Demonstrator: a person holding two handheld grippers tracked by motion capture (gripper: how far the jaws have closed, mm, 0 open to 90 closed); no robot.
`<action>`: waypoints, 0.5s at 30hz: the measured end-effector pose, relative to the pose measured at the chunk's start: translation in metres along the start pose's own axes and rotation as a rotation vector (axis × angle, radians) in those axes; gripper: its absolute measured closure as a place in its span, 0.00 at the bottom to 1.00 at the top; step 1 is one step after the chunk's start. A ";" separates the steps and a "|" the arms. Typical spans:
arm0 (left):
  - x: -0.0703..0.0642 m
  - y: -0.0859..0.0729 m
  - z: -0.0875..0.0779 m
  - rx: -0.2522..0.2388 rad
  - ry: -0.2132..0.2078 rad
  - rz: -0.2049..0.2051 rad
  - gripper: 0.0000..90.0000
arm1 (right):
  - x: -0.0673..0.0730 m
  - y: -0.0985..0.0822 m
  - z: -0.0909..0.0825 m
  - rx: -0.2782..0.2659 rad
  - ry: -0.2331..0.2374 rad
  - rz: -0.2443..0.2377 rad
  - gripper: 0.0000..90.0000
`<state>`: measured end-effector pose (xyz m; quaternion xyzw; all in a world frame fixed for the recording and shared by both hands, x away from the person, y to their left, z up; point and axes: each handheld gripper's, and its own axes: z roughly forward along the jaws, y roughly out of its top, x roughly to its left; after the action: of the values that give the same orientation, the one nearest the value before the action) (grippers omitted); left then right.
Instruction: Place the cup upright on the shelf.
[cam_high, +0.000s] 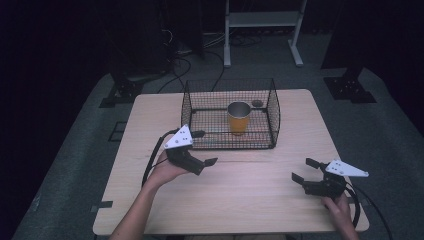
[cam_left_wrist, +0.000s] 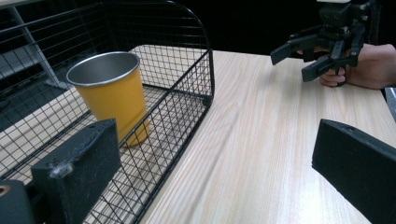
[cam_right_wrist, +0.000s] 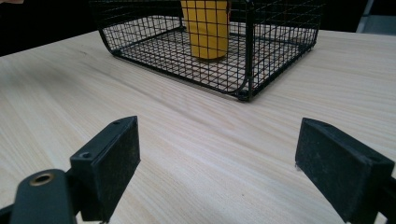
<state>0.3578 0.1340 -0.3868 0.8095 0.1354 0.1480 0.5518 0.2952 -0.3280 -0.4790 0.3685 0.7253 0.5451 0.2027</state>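
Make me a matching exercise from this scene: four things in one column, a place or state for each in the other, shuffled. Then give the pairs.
Things
1. yellow cup
2. wire basket
3. left gripper
4. right gripper

Places or states
A. open, near the table's right front corner
B. open, beside the basket's front left corner
C. upright inside the basket
D. on the far half of the wooden table

Pairs: 1-C, 2-D, 3-B, 4-A
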 end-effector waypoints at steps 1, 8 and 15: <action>-0.001 -0.001 -0.001 -0.001 -0.001 -0.002 0.01 | 0.000 0.000 0.000 0.000 0.000 0.001 0.14; -0.004 -0.010 -0.004 0.005 0.009 -0.012 0.01 | 0.000 0.000 0.000 -0.001 -0.003 0.000 0.14; -0.008 -0.016 -0.009 -0.007 0.020 -0.022 0.01 | 0.000 0.000 0.000 0.000 -0.003 0.003 0.14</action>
<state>0.3463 0.1440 -0.3994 0.8043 0.1494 0.1505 0.5550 0.2952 -0.3281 -0.4789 0.3703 0.7244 0.5449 0.2031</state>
